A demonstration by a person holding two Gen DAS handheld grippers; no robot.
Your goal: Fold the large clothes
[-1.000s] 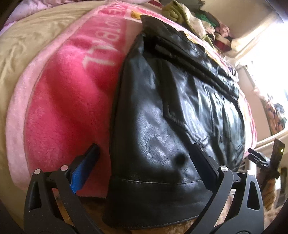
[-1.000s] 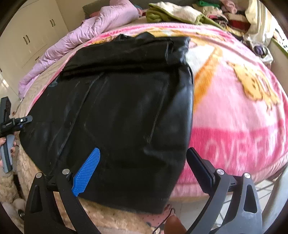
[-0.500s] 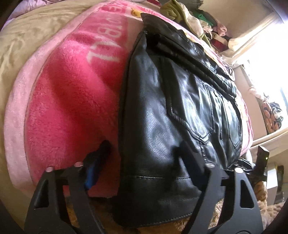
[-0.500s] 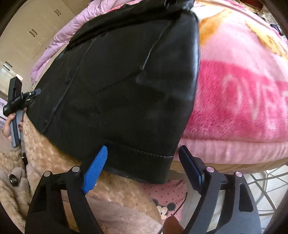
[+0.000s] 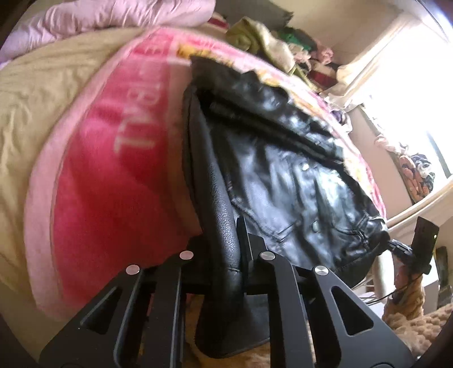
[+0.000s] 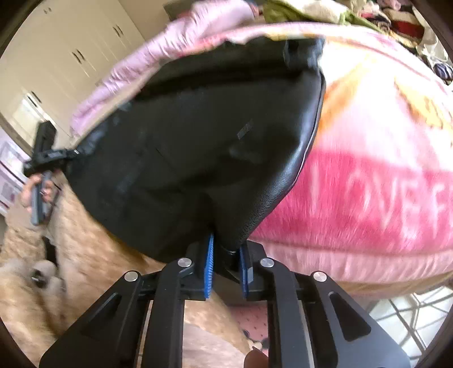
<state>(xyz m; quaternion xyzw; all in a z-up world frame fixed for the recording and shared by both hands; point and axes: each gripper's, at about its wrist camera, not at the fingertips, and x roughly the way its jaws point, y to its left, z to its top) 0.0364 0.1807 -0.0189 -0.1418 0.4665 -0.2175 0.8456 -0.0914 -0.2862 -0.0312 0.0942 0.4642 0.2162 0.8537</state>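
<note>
Leather jacket (image 5: 283, 175) lies at the bed's (image 5: 34, 119) near edge; your left hand-held gripper (image 5: 223, 249) is clamped on its hem corner. Right view: your right hand-held gripper (image 6: 225, 263) pinches the other corner thinly, so slick leather could slip out mid-fold

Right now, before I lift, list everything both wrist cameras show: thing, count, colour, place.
Black leather jacket: one, black, on the blanket, near hem clamped at both corners.
Fleece blanket with white lettering: one, pink and red, spread over the bed under the jacket.
Quilted puffer garment: one, pale lilac, far side of the bed.
Pile of loose clothes: one heap, green, cream and red, far end of the bed.
Wardrobe doors: several, cream, behind the bed.
Left gripper: black, shut on the jacket's hem.
Right gripper: black with blue pads, shut on the hem's other corner.
</note>
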